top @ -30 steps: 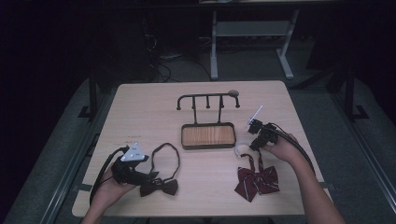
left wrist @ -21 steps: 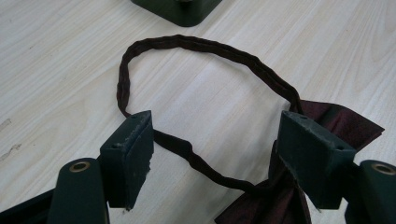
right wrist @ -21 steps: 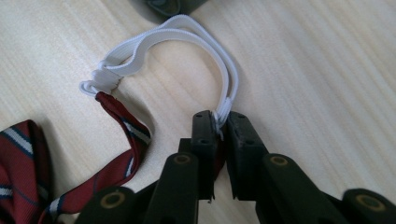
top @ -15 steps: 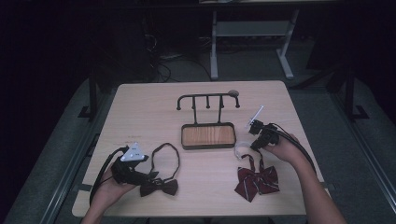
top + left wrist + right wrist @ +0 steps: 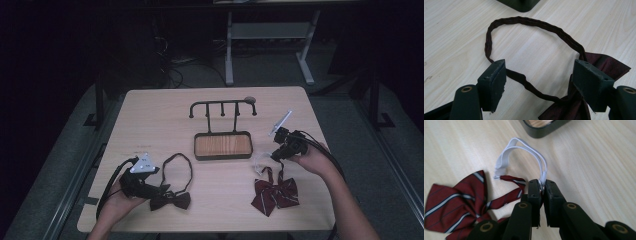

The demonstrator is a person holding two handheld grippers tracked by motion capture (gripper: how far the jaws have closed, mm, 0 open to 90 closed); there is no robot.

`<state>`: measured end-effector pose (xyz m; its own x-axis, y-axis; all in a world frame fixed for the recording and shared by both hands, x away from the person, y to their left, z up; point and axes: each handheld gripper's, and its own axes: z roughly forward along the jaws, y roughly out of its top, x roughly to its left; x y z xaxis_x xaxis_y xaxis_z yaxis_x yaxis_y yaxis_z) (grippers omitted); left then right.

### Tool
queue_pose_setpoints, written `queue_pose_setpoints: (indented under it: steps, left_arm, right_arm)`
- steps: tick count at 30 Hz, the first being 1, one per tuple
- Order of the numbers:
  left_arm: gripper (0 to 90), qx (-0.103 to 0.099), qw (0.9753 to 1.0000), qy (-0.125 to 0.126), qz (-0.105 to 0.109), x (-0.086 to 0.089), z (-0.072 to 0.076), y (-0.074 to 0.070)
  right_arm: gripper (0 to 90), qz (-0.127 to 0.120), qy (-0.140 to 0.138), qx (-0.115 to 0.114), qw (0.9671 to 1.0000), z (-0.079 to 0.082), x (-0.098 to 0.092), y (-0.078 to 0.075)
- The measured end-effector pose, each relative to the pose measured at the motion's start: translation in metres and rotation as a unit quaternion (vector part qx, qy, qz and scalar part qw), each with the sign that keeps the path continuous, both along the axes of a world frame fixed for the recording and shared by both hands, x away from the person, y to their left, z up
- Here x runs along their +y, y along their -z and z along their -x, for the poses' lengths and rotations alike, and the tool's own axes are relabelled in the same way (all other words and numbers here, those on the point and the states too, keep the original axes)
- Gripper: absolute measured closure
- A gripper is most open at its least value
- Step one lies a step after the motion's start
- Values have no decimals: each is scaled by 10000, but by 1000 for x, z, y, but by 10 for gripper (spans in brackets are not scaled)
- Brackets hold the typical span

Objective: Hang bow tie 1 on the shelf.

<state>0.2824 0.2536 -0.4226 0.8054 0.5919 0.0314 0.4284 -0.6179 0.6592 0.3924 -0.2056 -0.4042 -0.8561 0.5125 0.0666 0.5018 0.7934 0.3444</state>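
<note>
Striped bow tie (image 5: 275,194) lay near the table's (image 5: 160,120) front right corner, its white elastic loop (image 5: 537,157) pinched by the right gripper (image 5: 542,185), while the left gripper (image 5: 539,75) gaped wide over the dark bow tie (image 5: 170,200) near the front left corner.

Between the black jaws of the left gripper (image 5: 539,85) lies a plain dark maroon bow tie (image 5: 584,100) with a strap of the same colour. The right gripper (image 5: 542,188) has black jaws (brass-coloured rivets) pinching a white elastic band (image 5: 524,152); left of them sits a dark red bow (image 5: 456,202) striped white and navy. The counter (image 5: 599,165) is pale wood-grain.
</note>
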Motion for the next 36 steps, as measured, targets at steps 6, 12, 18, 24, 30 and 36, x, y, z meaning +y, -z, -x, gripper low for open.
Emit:
queue_pose_setpoints:
  steps: [6, 12, 18, 24, 30, 36]
  left_arm:
    - [279, 10, 10000, -4, 6, 0, 0, 0]
    - [279, 19, 10000, -9, 6, 0, 0, 1]
    - [279, 14, 10000, 1, 2, 0, 0, 0]
    - [279, 9, 10000, 2, -1, 0, 0, 0]
    - [279, 7, 10000, -5, -2, 0, 0, 0]
    - [279, -19, 10000, -2, -6, 0, 0, 0]
  right_arm:
    - [837, -215, -134, -47, 9997, 5, -2, -17]
    - [839, -327, -278, -100, 9990, 11, -3, -35]
    - [840, -347, -420, -169, 9984, 16, 1, -48]
    - [841, -362, -577, -262, 9973, 21, 6, -63]
    - [841, -317, -656, -326, 9968, 23, 8, -75]
    - [840, -363, -723, -411, 9959, 24, 10, -88]
